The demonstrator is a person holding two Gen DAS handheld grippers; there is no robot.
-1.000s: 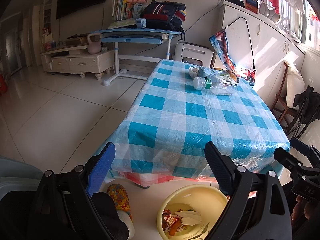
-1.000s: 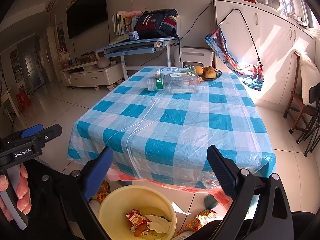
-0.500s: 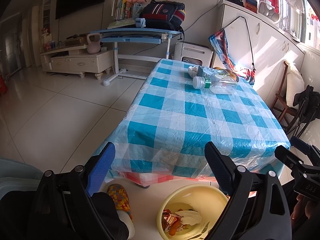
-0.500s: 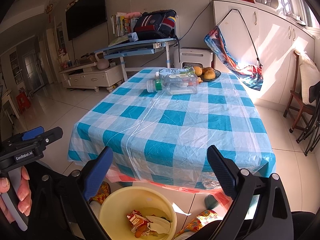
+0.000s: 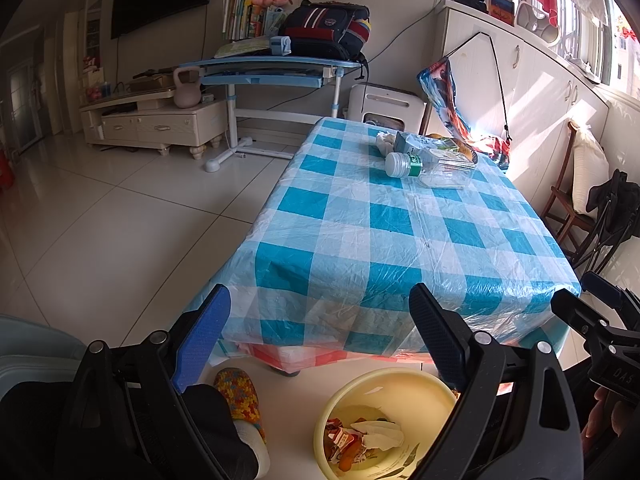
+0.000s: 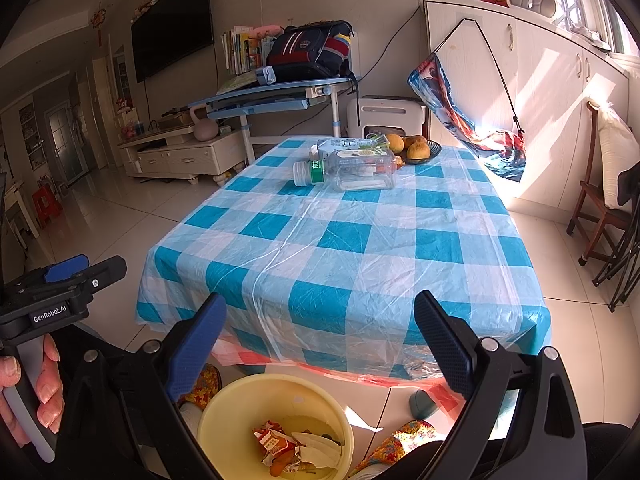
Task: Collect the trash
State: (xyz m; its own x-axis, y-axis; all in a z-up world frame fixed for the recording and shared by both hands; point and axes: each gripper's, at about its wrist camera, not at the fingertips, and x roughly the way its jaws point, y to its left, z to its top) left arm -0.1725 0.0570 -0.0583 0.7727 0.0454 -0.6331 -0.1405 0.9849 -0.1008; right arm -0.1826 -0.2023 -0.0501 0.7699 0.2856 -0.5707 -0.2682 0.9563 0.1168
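A yellow bin (image 5: 386, 396) (image 6: 224, 416) stands on the floor at the near end of the table, with wrappers and crumpled paper (image 5: 362, 438) (image 6: 296, 450) inside. Far down the blue-checked tablecloth (image 5: 396, 236) (image 6: 348, 252) lies a clear plastic bottle (image 5: 430, 166) (image 6: 352, 168) on its side, a carton (image 5: 412, 142) (image 6: 344, 145) behind it. My left gripper (image 5: 320, 308) and my right gripper (image 6: 318, 306) both hang open above the bin, with nothing between the fingers.
A bowl of fruit (image 6: 418, 149) sits at the table's far end. Wooden chairs (image 6: 600, 216) stand to the right. A blue desk (image 5: 272, 70) and a low cabinet (image 5: 156, 124) line the far wall. A person's patterned slippers (image 5: 240, 394) (image 6: 400, 444) flank the bin.
Both views have crept slightly; otherwise nothing has visibly changed, and both grippers stay open above the bin.
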